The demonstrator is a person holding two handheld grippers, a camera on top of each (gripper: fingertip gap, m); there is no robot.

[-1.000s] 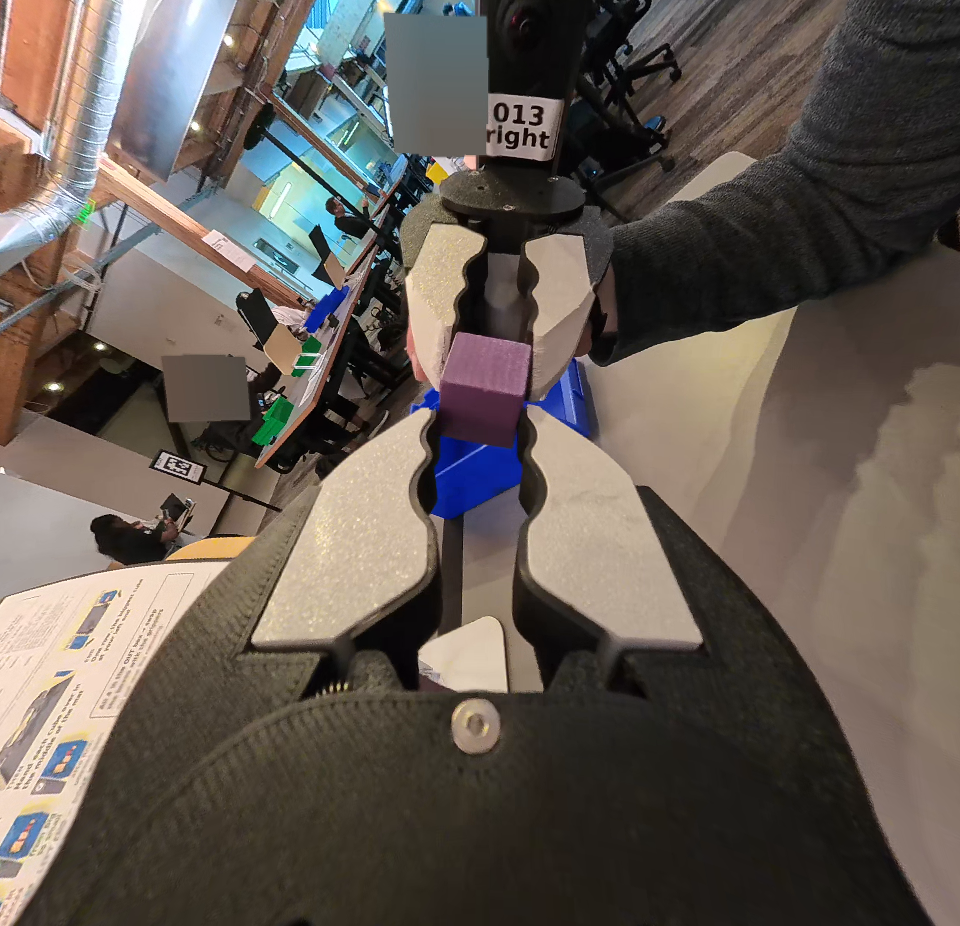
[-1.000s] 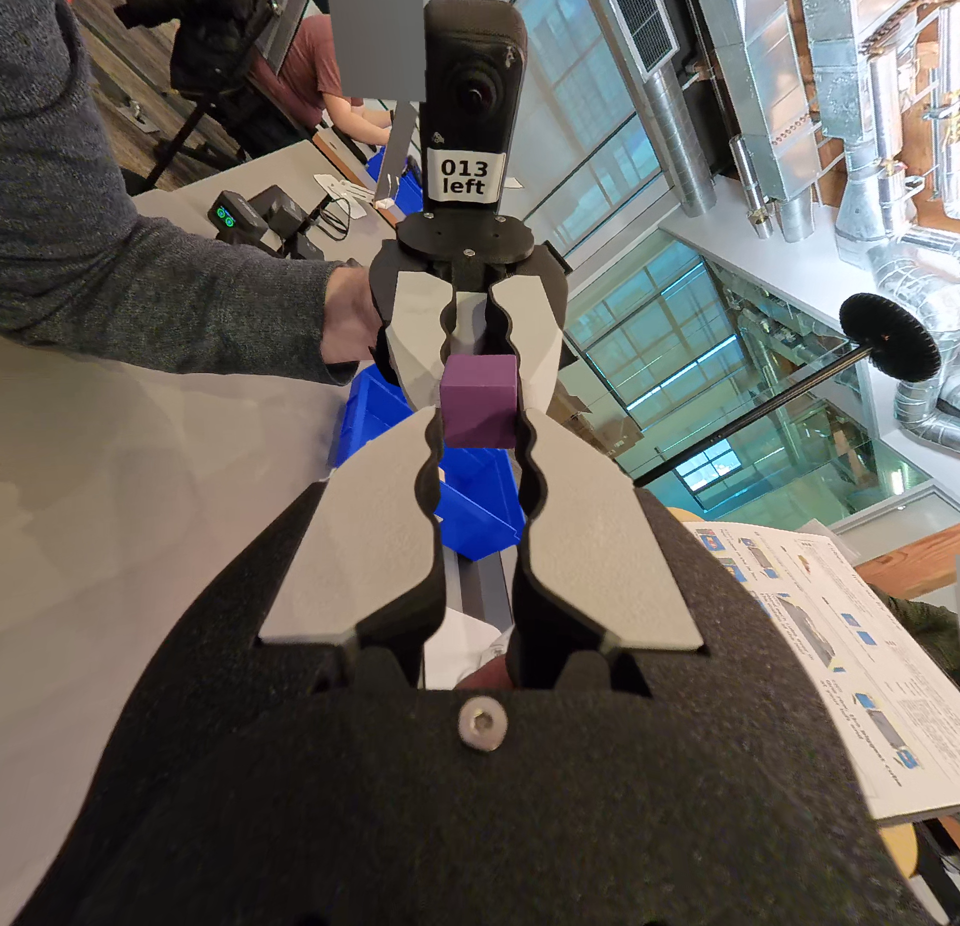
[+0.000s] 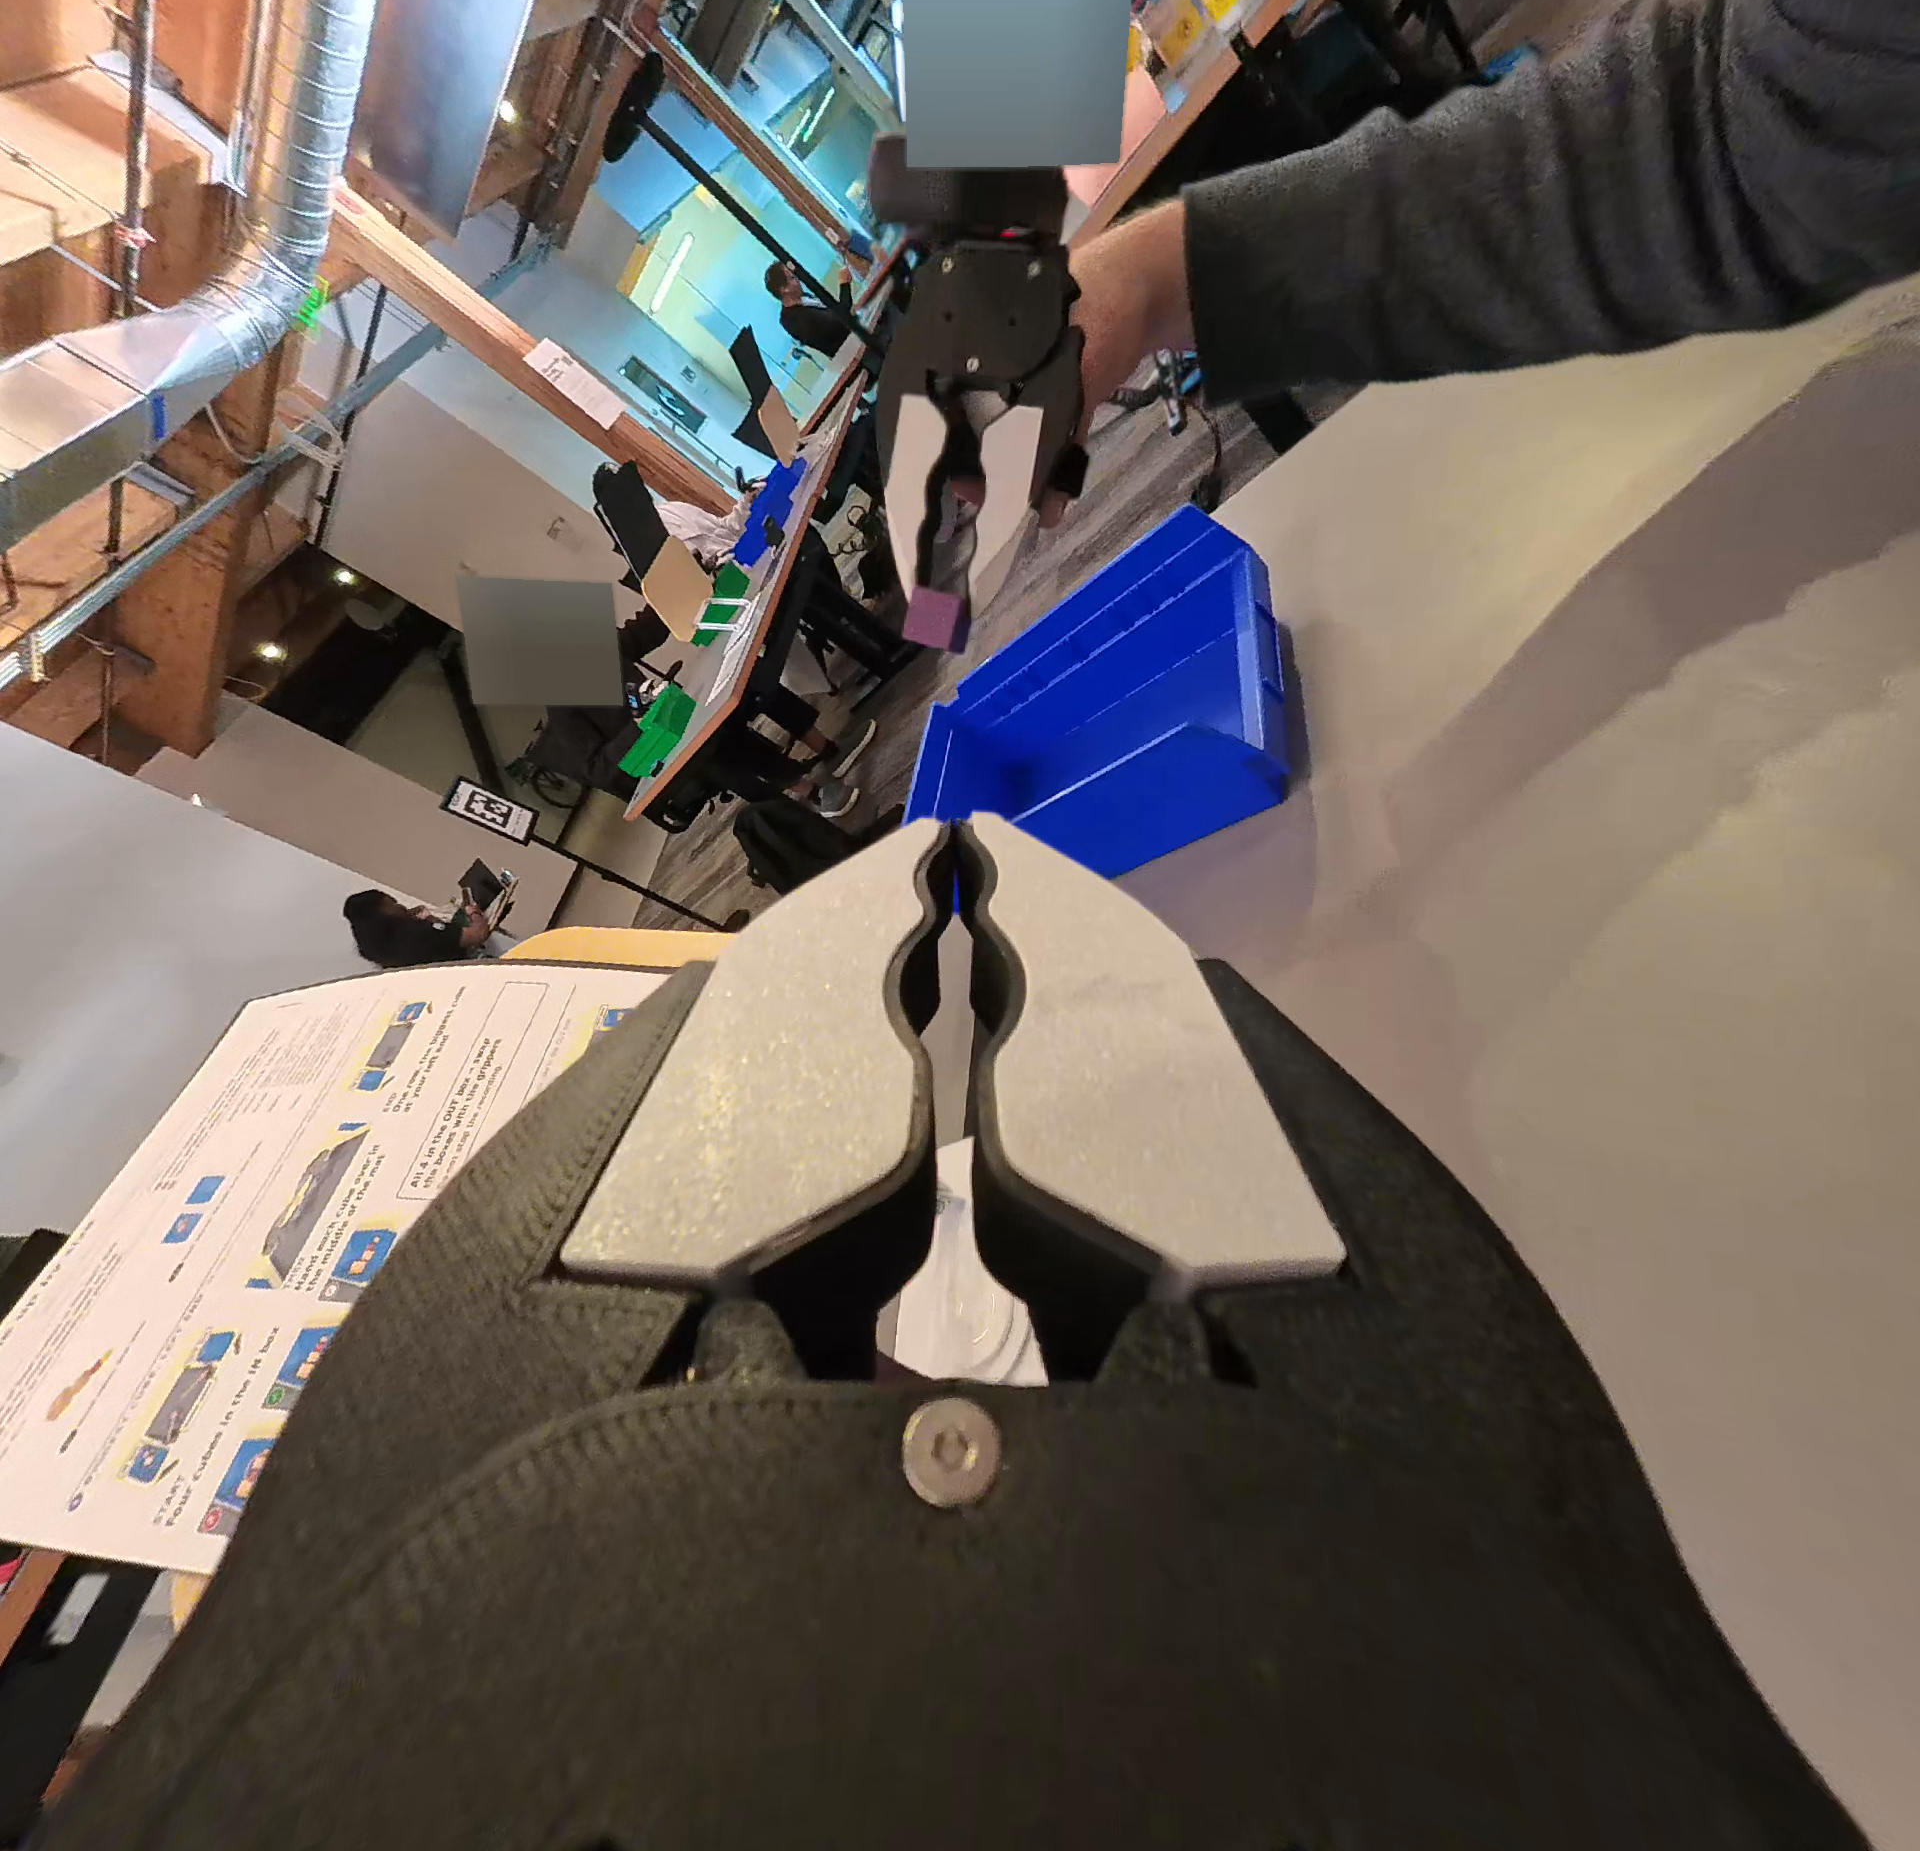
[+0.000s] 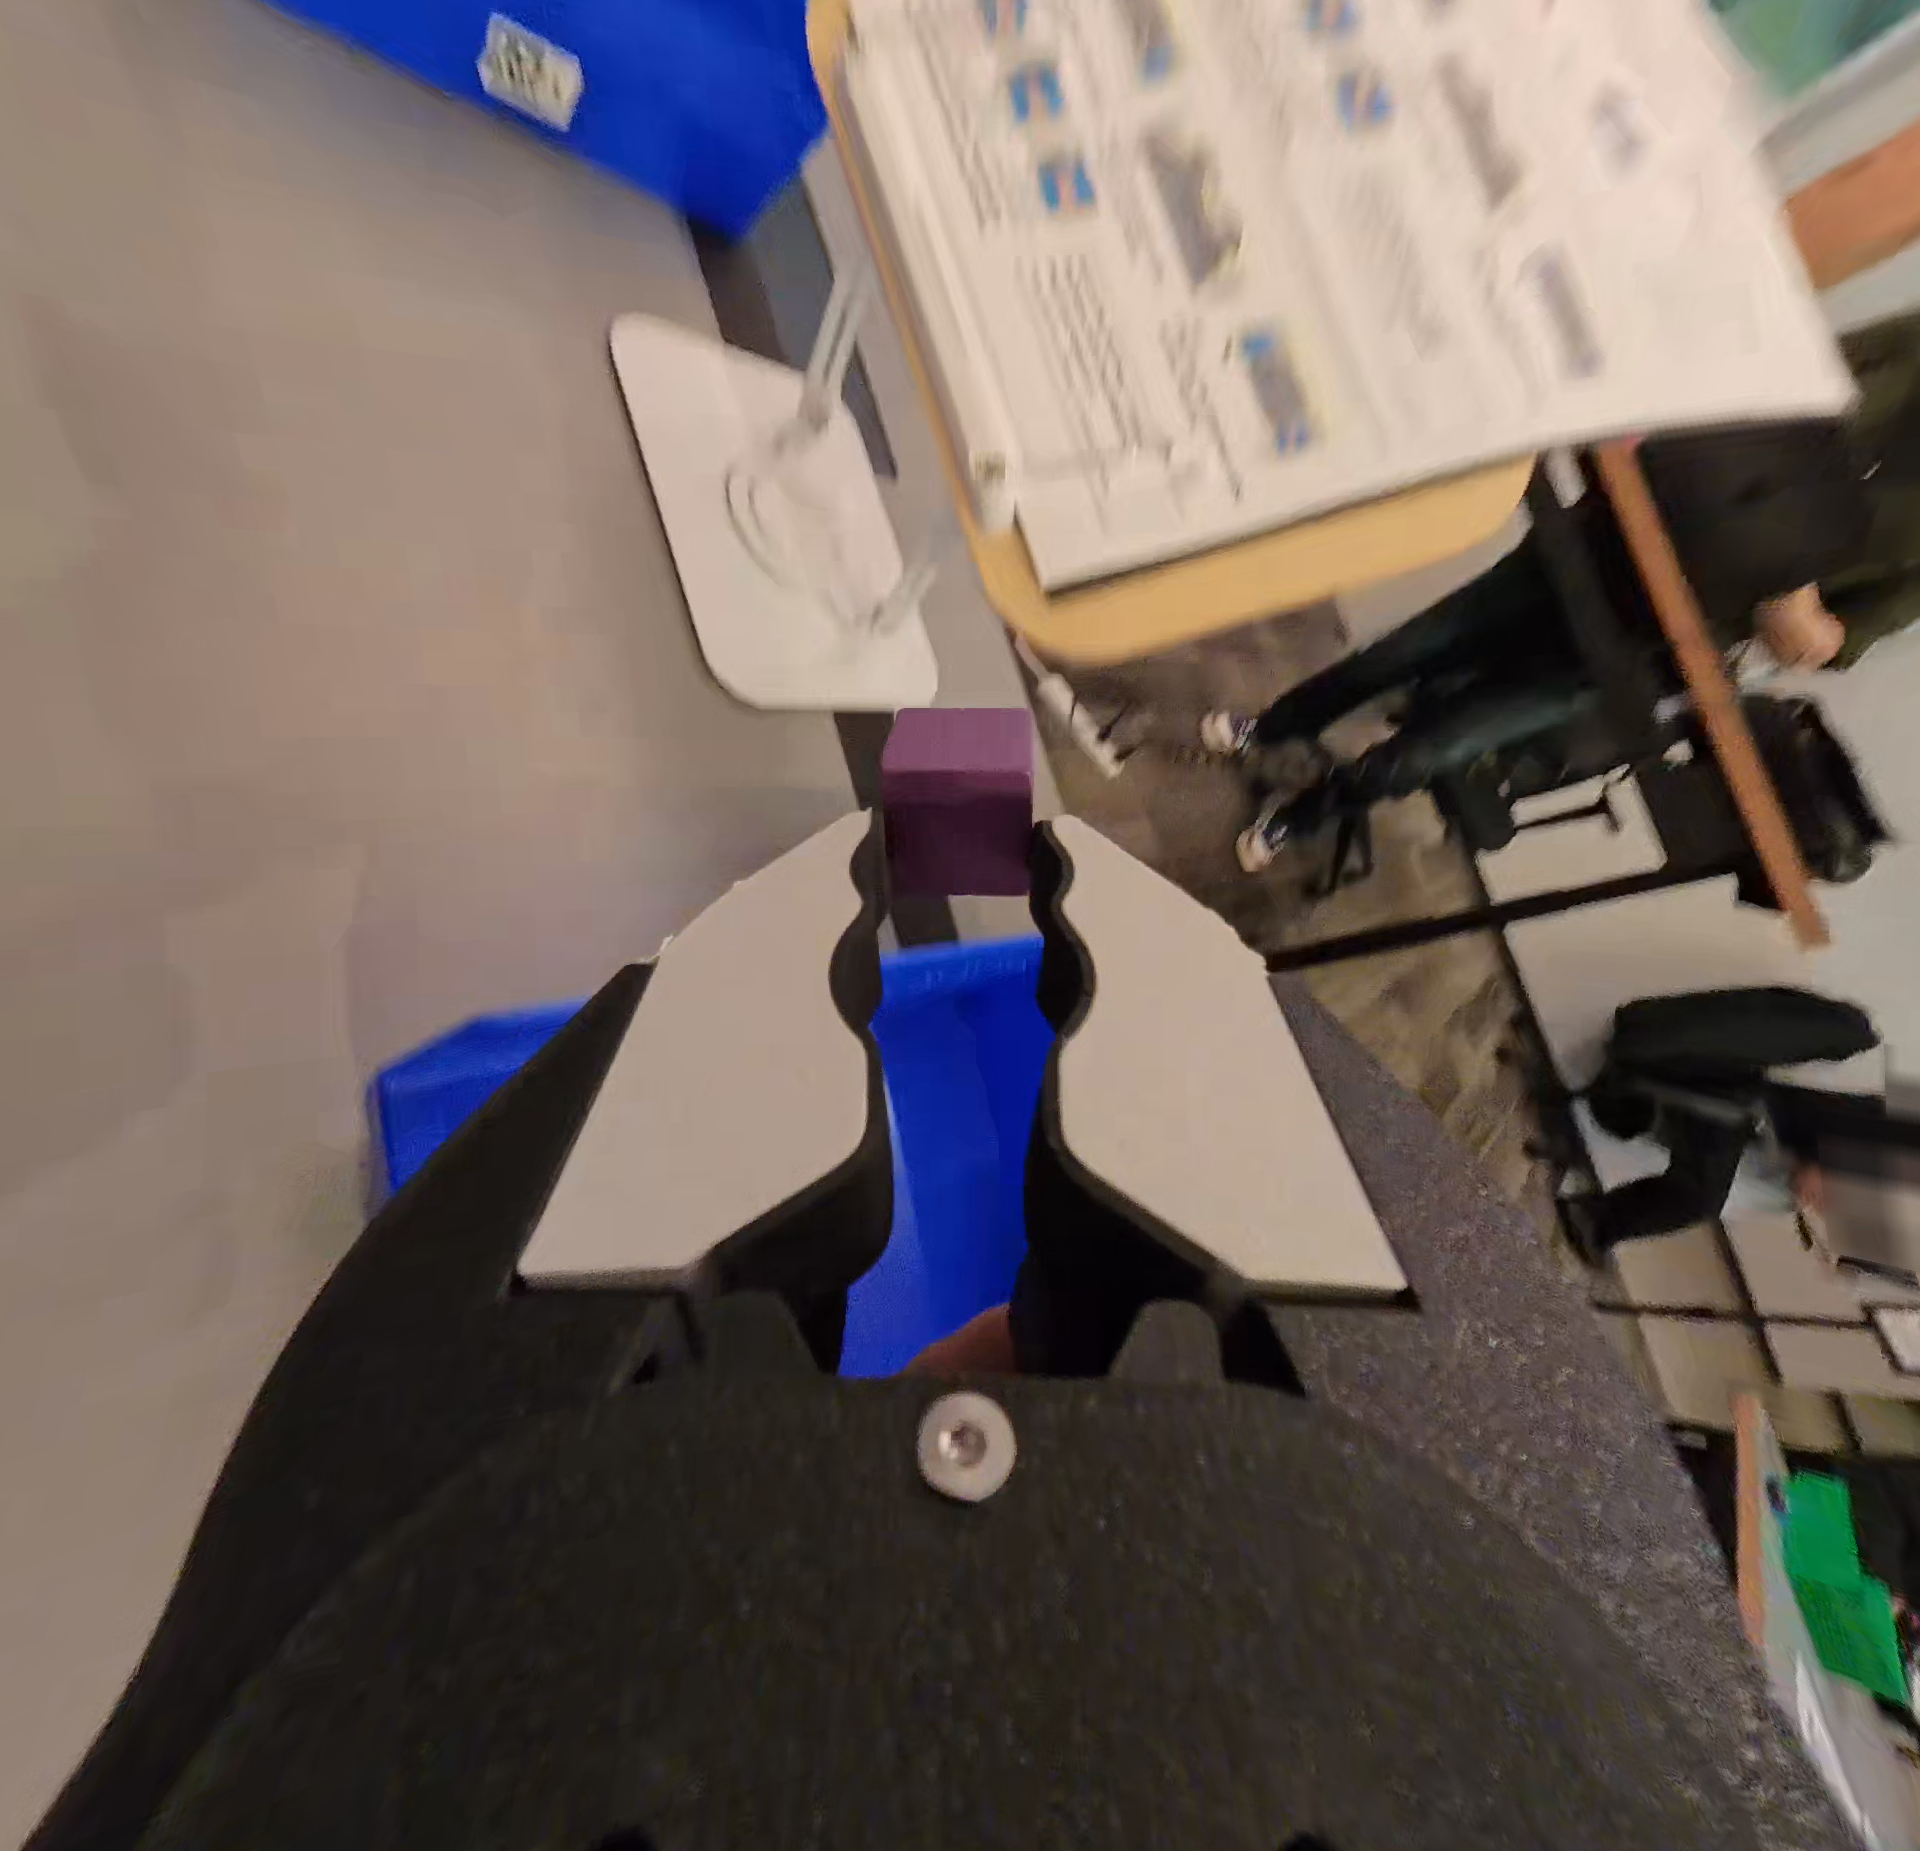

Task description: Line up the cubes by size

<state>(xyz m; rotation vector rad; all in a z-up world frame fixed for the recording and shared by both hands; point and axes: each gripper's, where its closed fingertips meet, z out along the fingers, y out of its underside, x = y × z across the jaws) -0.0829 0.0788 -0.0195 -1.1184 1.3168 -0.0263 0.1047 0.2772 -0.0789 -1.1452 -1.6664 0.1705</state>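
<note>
While clamped at the fingertips of the right gripper (image 4: 958,845), just above frame centre, purple cube (image 4: 958,814) hangs over a blue bin (image 4: 956,1126) directly below. Left gripper (image 3: 954,845) clenched on nothing, well apart; clearly right nearer.

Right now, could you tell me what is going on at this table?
A person is working with two hand-held grippers. The right gripper holds a purple cube between its fingertips, in the air over a blue bin by the grey table's edge. The left gripper is shut with nothing in it, apart from the cube and pointing toward a blue bin. No other cubes are in view.
</note>
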